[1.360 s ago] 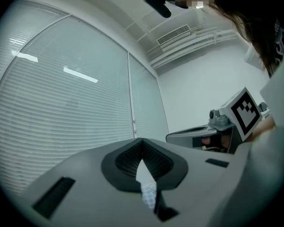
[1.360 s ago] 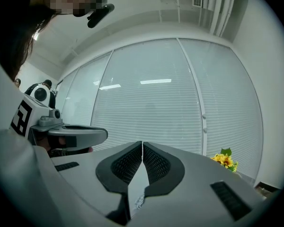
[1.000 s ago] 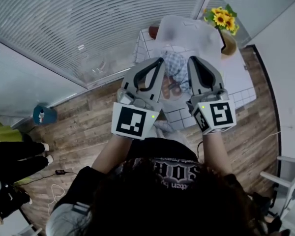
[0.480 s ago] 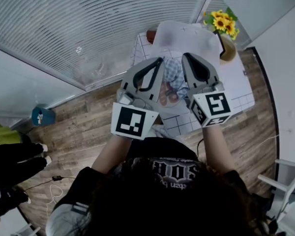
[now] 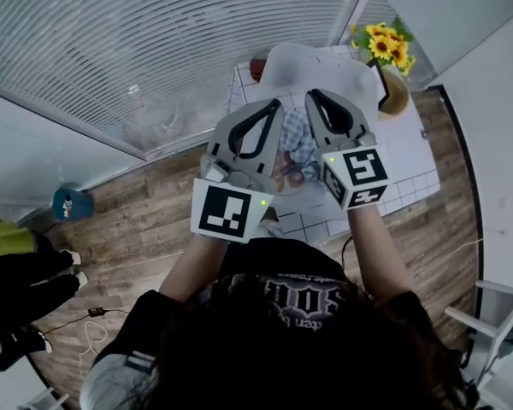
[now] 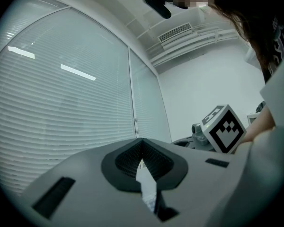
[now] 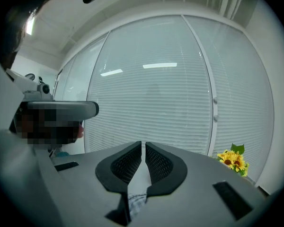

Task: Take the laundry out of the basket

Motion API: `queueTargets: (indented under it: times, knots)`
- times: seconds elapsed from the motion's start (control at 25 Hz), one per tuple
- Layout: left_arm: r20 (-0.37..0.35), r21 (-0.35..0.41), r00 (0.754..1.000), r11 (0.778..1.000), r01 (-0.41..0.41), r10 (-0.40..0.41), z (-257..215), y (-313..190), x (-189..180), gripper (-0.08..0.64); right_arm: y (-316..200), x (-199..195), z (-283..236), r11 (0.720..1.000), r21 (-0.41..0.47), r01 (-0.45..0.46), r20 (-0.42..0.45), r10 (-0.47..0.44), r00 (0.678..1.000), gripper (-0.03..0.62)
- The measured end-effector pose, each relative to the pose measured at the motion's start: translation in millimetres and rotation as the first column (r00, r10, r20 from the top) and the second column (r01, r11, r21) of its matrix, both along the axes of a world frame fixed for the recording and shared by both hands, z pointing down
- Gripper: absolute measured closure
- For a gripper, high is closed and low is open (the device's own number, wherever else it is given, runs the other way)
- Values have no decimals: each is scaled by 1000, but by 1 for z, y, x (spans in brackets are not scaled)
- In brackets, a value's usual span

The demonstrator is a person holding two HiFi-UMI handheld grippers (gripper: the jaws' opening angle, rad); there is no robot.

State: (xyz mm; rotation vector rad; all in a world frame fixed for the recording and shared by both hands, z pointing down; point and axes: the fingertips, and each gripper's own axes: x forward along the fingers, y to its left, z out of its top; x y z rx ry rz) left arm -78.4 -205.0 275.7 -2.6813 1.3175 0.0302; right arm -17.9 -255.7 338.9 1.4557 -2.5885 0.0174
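Both grippers are held up side by side in front of the person, above the near part of a white, grid-lined tabletop. A blue-and-white checked cloth hangs between them over that tabletop. The left gripper has its jaws pressed together on a strip of pale fabric. In the left gripper view the strip comes out from between the dark ribbed pads and runs down towards the camera. The right gripper is likewise clamped on the cloth. In its own view the pads meet with only a thin sheet of fabric between them, and the checked weave shows just below, where the cloth bunches. The two grippers point away from the person, roughly level, with their tips near each other and angled slightly inward. Their marker cubes sit nearest the person's body. Sunflowers in a tan vase stand at the far right corner of the tabletop, close to the window blinds, which fill the upper left of the head view. A wooden floor surrounds the tabletop, and a small blue object stands on it off to the left, by the foot of the window.
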Motion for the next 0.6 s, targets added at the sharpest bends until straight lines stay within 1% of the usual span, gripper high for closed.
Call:
queueTargets:
  times: [0.16, 0.2, 0.28, 0.4, 0.48, 0.6]
  knots:
    - [3, 1, 1000, 1000, 3, -3, 0, -6, 1, 561, -18, 0, 17, 998, -55, 9, -61, -12, 998, 557]
    - [3, 0, 1000, 1000, 5, -5, 0, -8, 0, 561, -21, -1, 23, 997, -77, 15, -71, -20, 997, 546]
    - [-1, -1, 1000, 1000, 11, -11, 0, -11, -1, 561, -26, -4, 34, 992, -127, 29, -85, -39, 996, 487]
    - [-7, -6, 1000, 1000, 22, -22, 1, -16, -5, 561, -40, -7, 51, 983, -178, 38, -109, -58, 992, 431]
    - [-7, -5, 1000, 1000, 25, -25, 1, -18, -7, 561, -48, -9, 68, 968, -244, 51, -97, -77, 992, 386]
    - [-15, -14, 1000, 1000, 23, -23, 3, -20, -8, 561, -54, -13, 96, 926, -366, 87, -34, -107, 994, 346]
